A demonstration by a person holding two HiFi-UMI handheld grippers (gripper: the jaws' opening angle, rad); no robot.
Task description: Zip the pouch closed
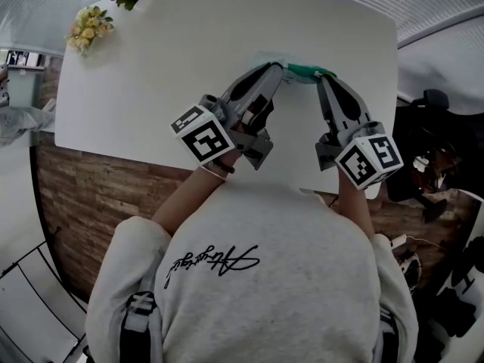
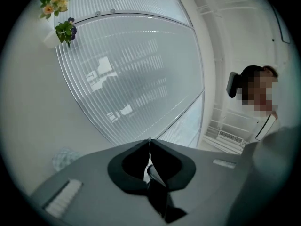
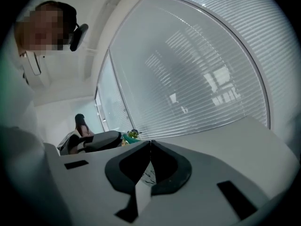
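Starting far left: a little bunch of yellow flowers (image 1: 89, 27) is sitting at the corner of the white worktop (image 1: 151, 89), well away from the action, so nothing's getting in the way. Next over, the left gripper (image 1: 280, 69) is reaching in from the person's side, and its jaws are pressing together with just a thin pale sliver caught between them. My guess is it's pinching one end of the pouch (image 1: 306, 72) to anchor it. The pouch itself, green along the visible strip, is lying stretched between the two sets of tips near the far edge of the worktop. Whether it's resting on the worktop or hanging just above, I honestly can't tell. Then the right gripper (image 1: 322, 80) is coming at it from the other side. Its jaws are also squeezing together, on a pale bit of material with dark print, probably so the zip line is being kept taut for the pull. As for writing: that print is too small to read, the sweatshirt (image 1: 219, 263) is showing some cursive script I can't make out, and the cubes are only carrying square markers.
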